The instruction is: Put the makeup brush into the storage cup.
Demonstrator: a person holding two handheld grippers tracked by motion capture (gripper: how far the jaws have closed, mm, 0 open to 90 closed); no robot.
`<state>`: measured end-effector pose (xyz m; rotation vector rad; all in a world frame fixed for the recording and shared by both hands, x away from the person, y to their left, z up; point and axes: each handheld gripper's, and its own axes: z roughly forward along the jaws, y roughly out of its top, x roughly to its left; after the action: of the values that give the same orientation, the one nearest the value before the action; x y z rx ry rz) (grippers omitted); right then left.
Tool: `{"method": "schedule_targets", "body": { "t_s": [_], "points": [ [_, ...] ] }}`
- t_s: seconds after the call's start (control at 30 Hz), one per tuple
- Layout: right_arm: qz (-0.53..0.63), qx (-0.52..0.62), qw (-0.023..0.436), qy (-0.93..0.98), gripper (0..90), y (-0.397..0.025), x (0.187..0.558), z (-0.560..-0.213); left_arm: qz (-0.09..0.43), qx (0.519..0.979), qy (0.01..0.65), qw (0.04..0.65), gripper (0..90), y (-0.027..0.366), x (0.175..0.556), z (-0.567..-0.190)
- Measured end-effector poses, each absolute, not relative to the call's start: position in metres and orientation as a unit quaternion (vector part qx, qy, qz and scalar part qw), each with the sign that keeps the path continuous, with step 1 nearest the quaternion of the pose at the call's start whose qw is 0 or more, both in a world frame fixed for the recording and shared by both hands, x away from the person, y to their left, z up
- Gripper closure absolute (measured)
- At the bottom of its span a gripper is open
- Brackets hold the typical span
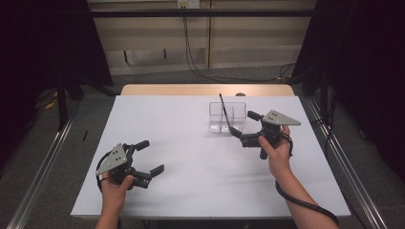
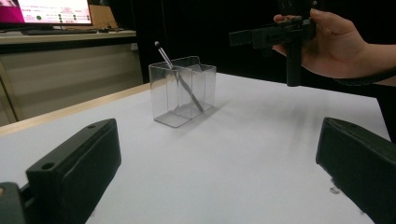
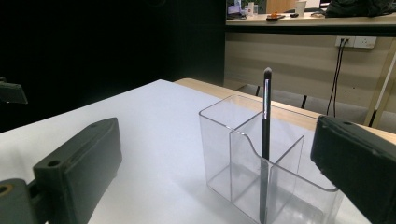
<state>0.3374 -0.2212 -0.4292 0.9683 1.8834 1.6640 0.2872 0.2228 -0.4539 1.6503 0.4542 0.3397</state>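
I read the right gripper [image 1: 249, 128] as hanging just off the near side of the clear acrylic two-compartment holder [image 1: 228, 117], which stands toward the far right of the white table surface [image 1: 191, 157]. Its jaws are spread wide with nothing between them. In the right gripper view the slim black brush with a dark tip [image 3: 265, 140] stands inside the holder [image 3: 261, 168], leaning on a wall, tip well above the rim; I cannot tell for sure which compartment holds its foot. Left gripper [image 1: 145, 162] sits low near the front left corner of the surface, jaws wide, empty, well apart from the holder; from the left gripper view the brush [image 2: 180, 77] tilts left. My judgement: the step in hand is the approach to the brush, grasp not yet made. Next move calls for centring the shaft between the right jaws above the rim, closing, then lifting straight without tipping the light holder.
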Motion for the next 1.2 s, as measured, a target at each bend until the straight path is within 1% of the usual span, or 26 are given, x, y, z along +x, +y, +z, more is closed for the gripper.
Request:
{"method": "schedule_targets", "body": {
  "t_s": [1.2],
  "points": [
    [0.593,0.340,0.219,0.696,1.4,-0.238,0.311,-0.437,0.146,0.726,0.199,0.641,0.0,0.221,0.289,-0.455]
  ]
}}
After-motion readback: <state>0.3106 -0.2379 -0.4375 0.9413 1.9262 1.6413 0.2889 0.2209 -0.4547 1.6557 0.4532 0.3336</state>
